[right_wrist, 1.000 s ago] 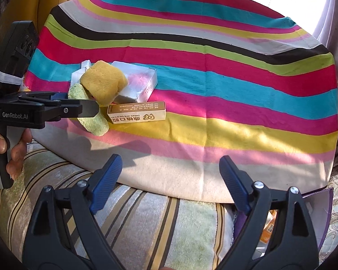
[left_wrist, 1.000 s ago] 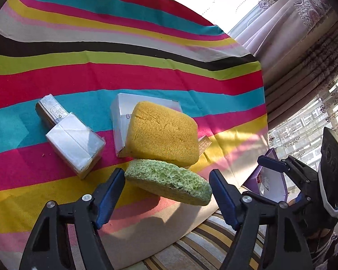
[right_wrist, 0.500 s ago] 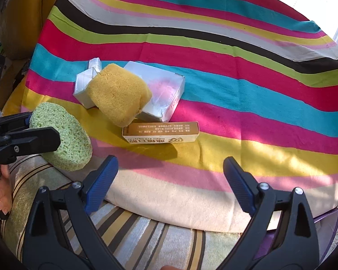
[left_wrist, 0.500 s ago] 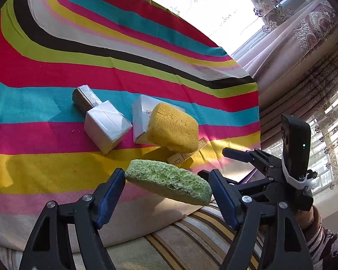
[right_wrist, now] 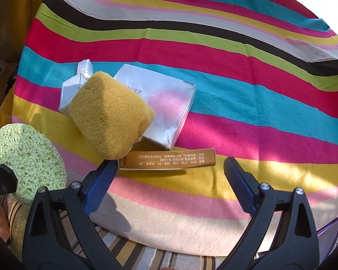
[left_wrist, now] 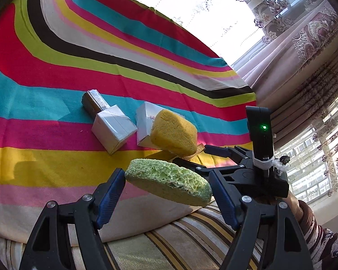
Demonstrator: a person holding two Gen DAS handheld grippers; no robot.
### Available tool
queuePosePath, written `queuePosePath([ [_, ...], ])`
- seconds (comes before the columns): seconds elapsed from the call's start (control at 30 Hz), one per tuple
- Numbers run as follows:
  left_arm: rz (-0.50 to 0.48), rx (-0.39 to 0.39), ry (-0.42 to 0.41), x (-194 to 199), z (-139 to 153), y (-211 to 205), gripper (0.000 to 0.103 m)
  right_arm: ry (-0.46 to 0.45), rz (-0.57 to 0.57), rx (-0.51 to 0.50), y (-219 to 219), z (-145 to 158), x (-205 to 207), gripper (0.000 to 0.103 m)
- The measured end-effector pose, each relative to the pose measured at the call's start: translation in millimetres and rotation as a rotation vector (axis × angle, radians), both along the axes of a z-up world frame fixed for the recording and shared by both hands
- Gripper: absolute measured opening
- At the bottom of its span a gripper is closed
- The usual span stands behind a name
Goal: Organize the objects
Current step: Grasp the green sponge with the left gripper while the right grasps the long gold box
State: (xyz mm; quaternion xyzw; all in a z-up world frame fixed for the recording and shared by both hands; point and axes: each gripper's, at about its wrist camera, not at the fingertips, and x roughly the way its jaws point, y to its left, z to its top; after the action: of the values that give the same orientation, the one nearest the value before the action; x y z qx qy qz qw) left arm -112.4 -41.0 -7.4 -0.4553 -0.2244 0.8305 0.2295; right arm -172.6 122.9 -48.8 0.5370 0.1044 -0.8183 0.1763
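My left gripper [left_wrist: 166, 175] is shut on a flat green sponge [left_wrist: 169, 182], held in the air above the near edge of the striped table [left_wrist: 56, 78]. The same sponge [right_wrist: 27, 157] shows at the left of the right wrist view. A yellow sponge [right_wrist: 110, 114] leans on a silver box [right_wrist: 166, 99]. A long gold box [right_wrist: 169, 159] lies just in front of them. My right gripper [right_wrist: 170, 164] stands open and wide over the gold box, one finger near each end, pads not touching it. Its fingers [left_wrist: 216, 149] reach in from the right in the left wrist view.
A smaller silver box [left_wrist: 112, 128] and a narrow wrapped carton [left_wrist: 93, 101] lie left of the yellow sponge [left_wrist: 173, 135]. A striped cushion [left_wrist: 180, 243] sits below the table's near edge. Curtains [left_wrist: 304, 51] and a window fill the right. A purple item [right_wrist: 331, 227] lies low right.
The left gripper drew back from the pile with the green sponge, rising a little. The right gripper came down and closer to the gold box, and its jaws widened slightly.
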Motion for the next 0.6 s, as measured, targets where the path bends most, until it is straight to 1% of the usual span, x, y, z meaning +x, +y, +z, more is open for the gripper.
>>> queuePosePath([
  [0.03,0.001,-0.001,0.001,0,0,1,0.077,-0.002,-0.001,0.002,0,-1,-1,0.096],
  [0.13,0.002,-0.001,0.004,3,2,5,0.077,-0.013,-0.005,0.014,-1,-5,-3,0.084],
  [0.3,0.004,0.002,0.013,9,6,12,0.077,0.021,-0.010,0.018,3,2,6,0.084],
  [0.6,-0.006,0.002,0.031,25,16,25,0.076,0.091,-0.052,0.035,24,26,35,0.084],
])
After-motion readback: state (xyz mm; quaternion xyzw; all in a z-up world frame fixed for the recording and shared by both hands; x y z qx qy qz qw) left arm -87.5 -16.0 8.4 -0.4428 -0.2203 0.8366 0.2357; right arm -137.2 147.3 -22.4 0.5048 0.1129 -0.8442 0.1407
